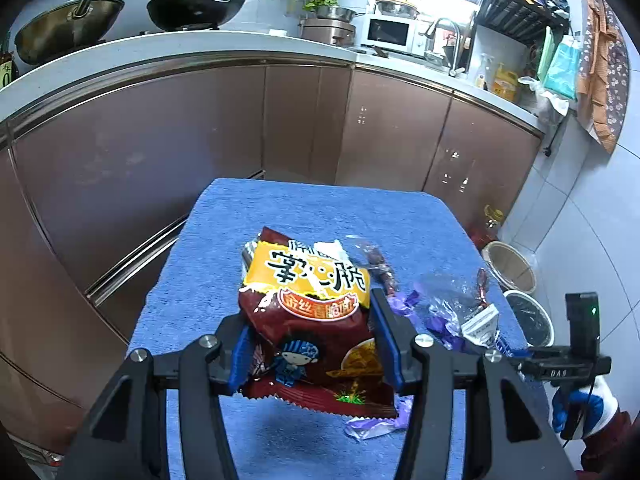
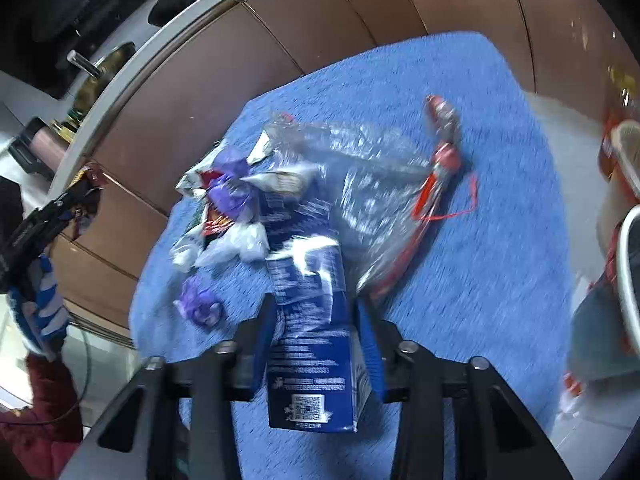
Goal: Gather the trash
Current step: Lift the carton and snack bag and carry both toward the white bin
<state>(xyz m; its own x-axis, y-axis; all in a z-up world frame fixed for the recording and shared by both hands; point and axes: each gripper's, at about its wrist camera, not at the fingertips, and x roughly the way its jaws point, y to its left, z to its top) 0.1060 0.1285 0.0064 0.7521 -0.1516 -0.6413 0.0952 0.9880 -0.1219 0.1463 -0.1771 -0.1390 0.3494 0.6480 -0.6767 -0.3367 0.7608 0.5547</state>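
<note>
My left gripper is shut on a dark red and yellow snack bag and holds it above the blue towel. My right gripper is shut on a flattened blue carton over the same towel. Beyond it lie a clear plastic bag with red trim, purple wrappers and white scraps. In the left wrist view the purple wrappers and clear plastic lie right of the bag. The right wrist view is blurred.
Brown kitchen cabinets stand behind the towel-covered table. Woks sit on the counter. On the floor at the right are a woven basket and a white-rimmed bin with a black liner. The other hand-held gripper shows at right.
</note>
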